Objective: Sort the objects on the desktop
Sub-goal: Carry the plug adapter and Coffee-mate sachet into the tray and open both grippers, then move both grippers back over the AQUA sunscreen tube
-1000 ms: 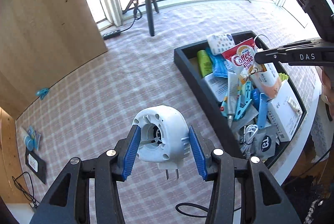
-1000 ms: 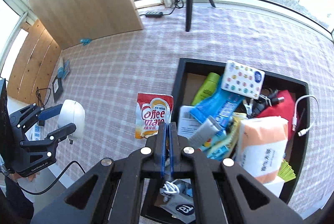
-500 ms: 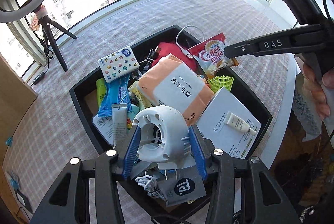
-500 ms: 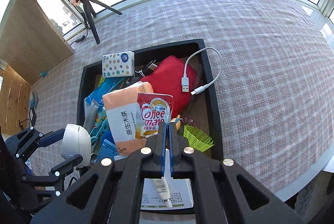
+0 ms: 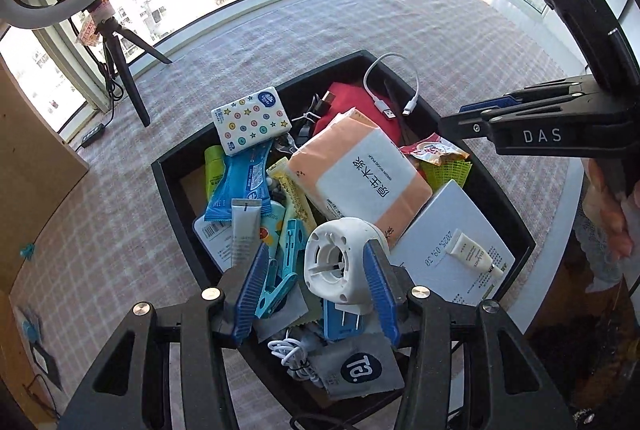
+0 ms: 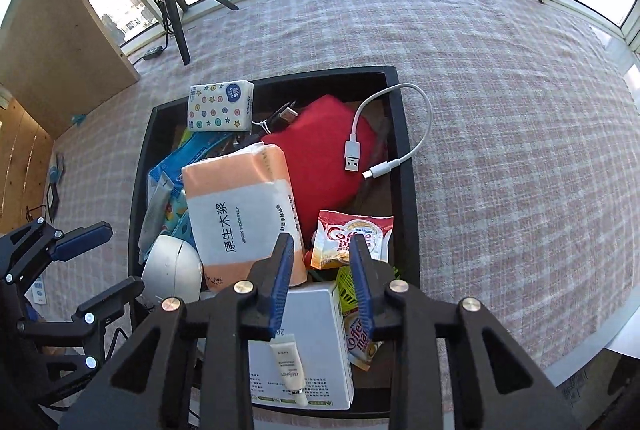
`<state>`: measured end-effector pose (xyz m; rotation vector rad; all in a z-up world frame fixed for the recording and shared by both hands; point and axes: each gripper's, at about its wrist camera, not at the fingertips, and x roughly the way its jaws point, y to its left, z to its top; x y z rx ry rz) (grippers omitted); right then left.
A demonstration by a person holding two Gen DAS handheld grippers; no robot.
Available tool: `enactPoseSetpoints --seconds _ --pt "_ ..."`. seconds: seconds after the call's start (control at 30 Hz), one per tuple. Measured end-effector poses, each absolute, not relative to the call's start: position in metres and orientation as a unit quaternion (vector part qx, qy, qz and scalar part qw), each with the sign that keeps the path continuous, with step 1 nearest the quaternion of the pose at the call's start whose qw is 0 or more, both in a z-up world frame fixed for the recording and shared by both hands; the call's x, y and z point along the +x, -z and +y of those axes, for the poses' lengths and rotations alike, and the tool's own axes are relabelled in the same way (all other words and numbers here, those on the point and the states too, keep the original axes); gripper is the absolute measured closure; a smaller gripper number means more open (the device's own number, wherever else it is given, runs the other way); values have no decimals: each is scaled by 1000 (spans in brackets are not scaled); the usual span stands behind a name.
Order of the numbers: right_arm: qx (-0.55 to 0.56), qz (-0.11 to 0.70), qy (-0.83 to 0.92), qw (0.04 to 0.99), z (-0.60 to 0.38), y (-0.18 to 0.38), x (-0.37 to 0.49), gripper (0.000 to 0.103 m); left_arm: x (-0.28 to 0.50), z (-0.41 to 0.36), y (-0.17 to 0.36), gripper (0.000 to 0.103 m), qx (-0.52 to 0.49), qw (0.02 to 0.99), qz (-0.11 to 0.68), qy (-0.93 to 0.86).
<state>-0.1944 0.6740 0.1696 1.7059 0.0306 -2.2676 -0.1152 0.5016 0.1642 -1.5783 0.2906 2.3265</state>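
— Two tools over one black tray, then. What does each have?

— The left tool stands wide apart; the white plug-in device sits between its pads, the right pad against its shell, the left pad clear of it. The device rests on the heap at the tray's near end, its prongs pointing down. The right tool is spread open and has nothing; just beyond its fingertips the Coffee mate sachet lies in the tray's right side.

— What crowds the device?

— Behind it, touching, the orange tissue pack. To its right the white box with a small cream tube lying on top. To its left blue clips and a grey tube. Nearer than it, a coiled white cord and a grey pouch.

— And around the sachet?

— A yellow-green mesh piece just nearer than it, the red pouch farther in, and a white USB cable lying over that pouch and looping out past the tray's right wall.

— At the tray's far end?

— A star-patterned tissue packet propped on the rim. Outside the tray, on the checked cloth of the worktop, stands a ring light on its tripod by the window.
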Motion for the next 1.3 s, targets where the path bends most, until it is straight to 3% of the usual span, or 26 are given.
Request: enactPoseSetpoints --seconds 0.47,1.07,1.3 --pt "572 27 783 243 552 -187 -185 64 -81 329 -152 56 -574 25 35 -818" --pt "548 132 725 395 199 -200 -150 62 -7 0 -110 56 -576 -183 -113 -789" --pt "553 165 685 446 59 -181 -133 62 1 -95 -102 56 -545 -236 -213 -776"
